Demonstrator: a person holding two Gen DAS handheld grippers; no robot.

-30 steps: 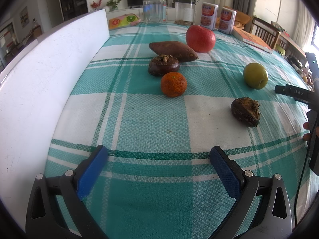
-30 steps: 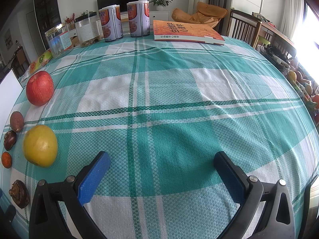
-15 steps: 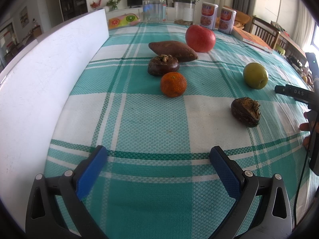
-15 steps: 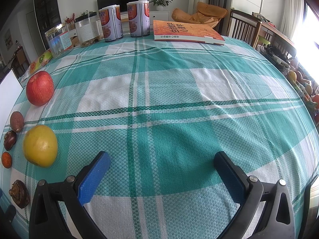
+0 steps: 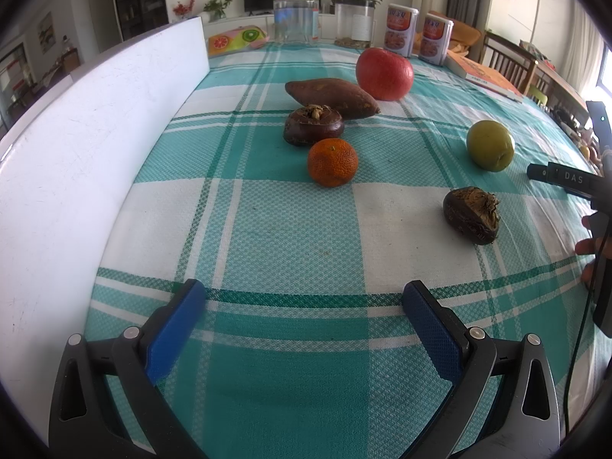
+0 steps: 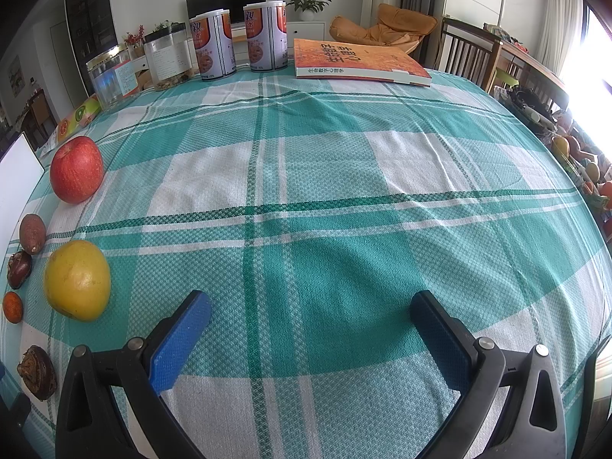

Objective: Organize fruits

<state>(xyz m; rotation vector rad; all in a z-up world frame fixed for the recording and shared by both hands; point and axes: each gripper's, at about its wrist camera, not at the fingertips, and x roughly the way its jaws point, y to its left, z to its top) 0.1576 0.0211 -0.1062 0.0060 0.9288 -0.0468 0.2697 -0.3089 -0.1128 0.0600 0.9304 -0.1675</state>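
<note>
On the green plaid tablecloth lie a red apple (image 5: 384, 73), a sweet potato (image 5: 332, 97), a dark water chestnut (image 5: 313, 125), a small orange (image 5: 332, 161), a yellow-green fruit (image 5: 490, 145) and a second dark chestnut (image 5: 471, 215). My left gripper (image 5: 304, 298) hovers open over bare cloth, short of the orange. The right wrist view has the same produce at its left edge: apple (image 6: 76, 169), yellow fruit (image 6: 77, 280), sweet potato (image 6: 32, 233), chestnut (image 6: 37, 371), orange (image 6: 12, 306). My right gripper (image 6: 311, 308) is open, holding nothing.
A tall white board (image 5: 84, 145) stands along the table's left side. Jars (image 5: 295, 15), two tins (image 6: 239, 40) and an orange book (image 6: 359, 61) sit at the far edge. The right tool's body (image 5: 566, 179) and a hand show at the right.
</note>
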